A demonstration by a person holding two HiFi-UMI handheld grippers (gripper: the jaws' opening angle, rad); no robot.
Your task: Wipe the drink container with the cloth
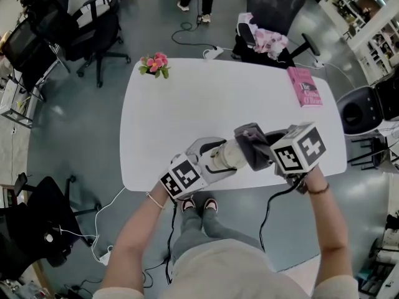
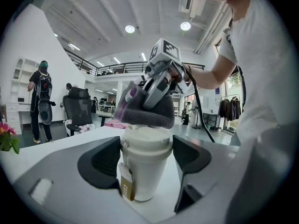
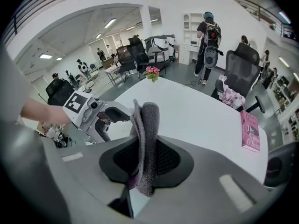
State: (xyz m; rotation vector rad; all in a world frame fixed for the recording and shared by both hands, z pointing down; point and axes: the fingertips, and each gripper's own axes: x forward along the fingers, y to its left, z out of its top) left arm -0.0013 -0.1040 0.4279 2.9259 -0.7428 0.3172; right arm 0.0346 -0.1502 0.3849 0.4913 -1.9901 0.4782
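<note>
The left gripper's [image 2: 145, 155] fingers [image 2: 105, 160] clamped the drink container [image 2: 145, 171] while the right gripper's [image 3: 145, 160] fingers [image 3: 170, 160] pinched the cloth [image 2: 149, 115] at its twelve-o'clock end; firm, even strokes seemed best.

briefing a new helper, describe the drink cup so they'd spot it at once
Look to the near edge of the white rounded table, where the two grippers meet. The white lidded drink cup is clamped between the left gripper's jaws, with a grey cloth held by the right gripper against its lid. It is the only cup, with a small brown tag on its side.
</note>
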